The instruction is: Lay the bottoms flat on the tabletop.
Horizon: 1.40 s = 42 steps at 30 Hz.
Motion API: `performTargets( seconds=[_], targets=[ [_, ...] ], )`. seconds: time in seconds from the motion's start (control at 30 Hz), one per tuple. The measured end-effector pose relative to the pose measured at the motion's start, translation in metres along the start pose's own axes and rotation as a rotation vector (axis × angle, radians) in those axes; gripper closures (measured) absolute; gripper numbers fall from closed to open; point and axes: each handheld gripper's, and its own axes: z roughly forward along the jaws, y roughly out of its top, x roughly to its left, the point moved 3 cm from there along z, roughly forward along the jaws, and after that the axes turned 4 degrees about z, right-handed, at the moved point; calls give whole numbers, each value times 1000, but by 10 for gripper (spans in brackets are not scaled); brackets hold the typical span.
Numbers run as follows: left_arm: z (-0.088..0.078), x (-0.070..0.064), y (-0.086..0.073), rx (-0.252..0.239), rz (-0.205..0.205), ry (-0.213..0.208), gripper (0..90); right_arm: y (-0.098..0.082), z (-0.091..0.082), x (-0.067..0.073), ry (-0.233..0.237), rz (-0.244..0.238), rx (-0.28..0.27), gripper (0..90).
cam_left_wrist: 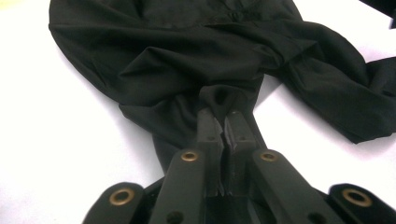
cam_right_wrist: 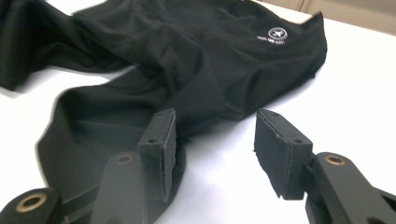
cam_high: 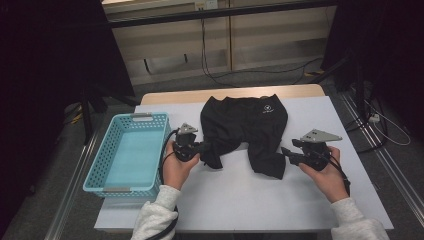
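Left tongs [cam_left_wrist: 223, 125] clamped on black shorts [cam_high: 247, 125]' leg; right tongs [cam_right_wrist: 215, 144] open, parted at the other leg's hem.

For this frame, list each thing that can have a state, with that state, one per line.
black shorts: spread flat on the table, one leg bunched where it is gripped.
left gripper: shut on the bunched leg.
right gripper: jaws apart at the other leg's hem, no cloth pinched.
blue basket: upright, empty.
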Motion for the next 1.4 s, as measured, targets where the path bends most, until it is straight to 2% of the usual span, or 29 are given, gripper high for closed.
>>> performTargets(
  seconds=[0.13,0.27,0.37,0.43,0.47,0.5,0.53,0.6,0.67,0.73,0.83,0.93,0.97,1.0,1.03,1.07,1.1,1.13,1.17,1.23,1.27,1.3,1.4],
  targets=[
    [-6,5,0,-15,-7,26,879,-2,7,-4,-21,-10,16,489],
    [-6,8,-1,-22,-19,41,851,-7,17,-3,-5,10,64,500],
    [-3,3,1,-23,-12,31,692,-12,24,5,55,25,111,531],
    [-1,-2,4,-31,7,25,563,-16,26,11,113,41,158,643],
    [0,-4,5,-34,18,19,521,-18,26,15,132,31,160,678],
    [1,-6,6,-36,19,5,481,-20,26,18,157,25,173,709],
    [3,-10,7,-48,1,-17,451,-21,26,20,172,19,181,723],
    [8,-15,8,-48,8,-29,401,-21,27,27,212,29,182,767],
    [11,-20,8,-41,25,-43,368,-18,26,35,229,13,177,850],
    [15,-25,7,-26,48,-50,370,-14,26,44,277,-13,178,899],
    [17,-27,6,-23,50,-60,366,-10,26,60,301,-62,164,900],
    [19,-28,6,-18,56,-63,359,-3,24,72,319,-82,124,900],
    [19,-28,6,-20,54,-64,358,-1,23,77,338,-101,101,900],
    [19,-28,6,-22,53,-65,355,-1,23,80,360,-105,102,896],
    [19,-28,7,-23,54,-68,349,-2,24,83,382,-107,114,852],
    [20,-29,7,-22,51,-69,347,-4,25,83,357,-115,113,759],
    [20,-29,7,-21,53,-68,339,-5,27,81,309,-128,116,716],
    [20,-30,7,-23,50,-73,332,-5,26,77,282,-132,115,692],
    [20,-30,7,-21,53,-73,326,-3,25,69,235,-90,87,633],
    [19,-30,8,-22,59,-72,313,1,20,56,189,-58,65,621],
    [19,-30,8,-23,56,-73,304,2,18,49,163,-40,62,577],
    [19,-30,8,-24,58,-73,294,2,17,40,118,-24,65,575],
    [21,-29,7,-21,57,-75,277,-3,19,26,55,2,92,553]
  ],
)
